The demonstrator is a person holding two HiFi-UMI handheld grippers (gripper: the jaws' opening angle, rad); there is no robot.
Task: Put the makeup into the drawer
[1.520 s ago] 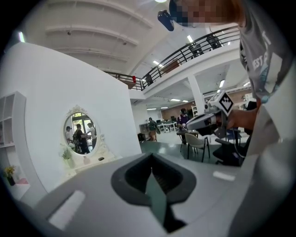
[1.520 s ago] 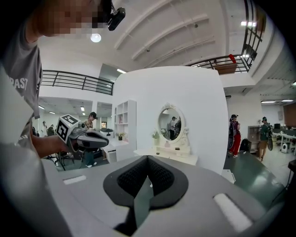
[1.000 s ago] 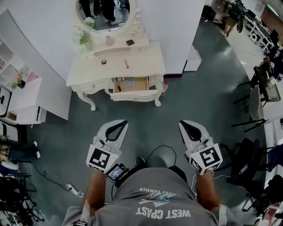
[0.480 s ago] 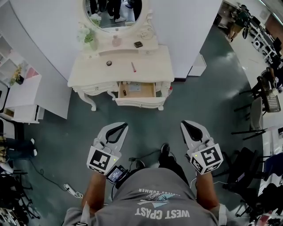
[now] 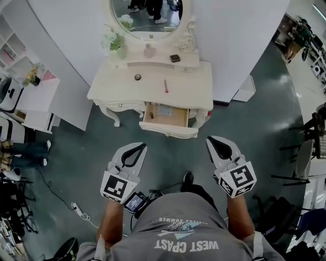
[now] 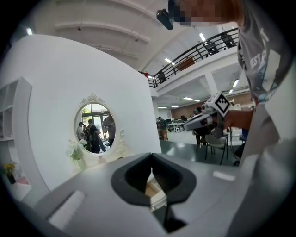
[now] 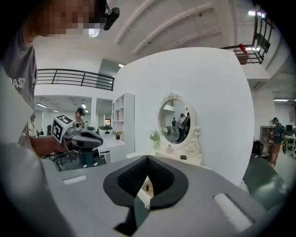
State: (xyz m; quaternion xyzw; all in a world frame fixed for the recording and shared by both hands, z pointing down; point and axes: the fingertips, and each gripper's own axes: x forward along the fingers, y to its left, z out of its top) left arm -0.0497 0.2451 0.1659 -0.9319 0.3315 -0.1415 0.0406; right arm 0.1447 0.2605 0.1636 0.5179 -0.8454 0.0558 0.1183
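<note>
A white vanity table (image 5: pixel 109 89) with an oval mirror (image 5: pixel 147 12) stands ahead of me, its middle drawer (image 5: pixel 165 116) pulled open. In the drawer lie a small dark item (image 5: pixel 151 115) and a pale flat thing. On the tabletop are a small round compact (image 5: pixel 137 77) and a thin pink stick (image 5: pixel 166 85). A dark compact (image 5: pixel 174 58) and a pink bottle (image 5: pixel 149 51) sit on the raised back shelf. My left gripper (image 5: pixel 141 145) and right gripper (image 5: pixel 211 140) hang side by side over the floor, short of the drawer, both shut and holding nothing.
A vase of flowers (image 5: pixel 119 43) stands at the vanity's back left. White shelving (image 5: pixel 38 99) is to the left, a small white cabinet (image 5: pixel 247 89) to the right. A cable with a power strip (image 5: pixel 76 208) lies on the floor. A chair (image 5: pixel 313 137) stands far right.
The vanity has come nearer and drifted right in the head view as the person walks toward it. Both grippers have stayed shut and level.
</note>
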